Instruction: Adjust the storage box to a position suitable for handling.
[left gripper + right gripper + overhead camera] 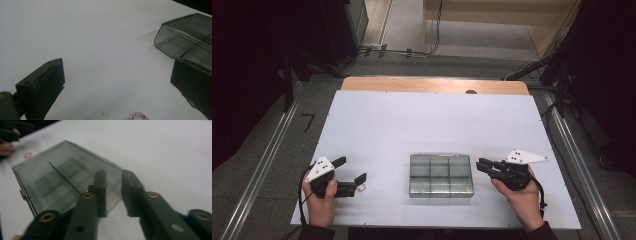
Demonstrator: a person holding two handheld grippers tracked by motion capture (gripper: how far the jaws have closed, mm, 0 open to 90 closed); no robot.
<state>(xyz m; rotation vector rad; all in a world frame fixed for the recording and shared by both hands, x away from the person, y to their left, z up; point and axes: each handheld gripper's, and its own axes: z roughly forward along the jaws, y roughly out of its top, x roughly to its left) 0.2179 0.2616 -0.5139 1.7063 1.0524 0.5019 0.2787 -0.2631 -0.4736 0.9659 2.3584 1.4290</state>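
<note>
Roughly, view by view:
High view: clear compartment box (441, 175) lies lengthwise along the desk's (432, 125) near edge, between the claws; right claw (480, 165) just beside its right end, nearer.
Left gripper view: left claw (120, 82) wide, empty; pink bead ring (138, 116) just before it.
Right gripper view: right claw (113, 185) narrow, empty, pointing at the box (62, 177).

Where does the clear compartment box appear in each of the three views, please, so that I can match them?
High view: the clear compartment box sits at the near middle of the white table, between the two grippers.
Left gripper view: at the upper right edge, one rounded corner showing.
Right gripper view: left of centre, just beyond the jaws.
Shared landmark: the small pink bead ring lying left of the box.
</note>
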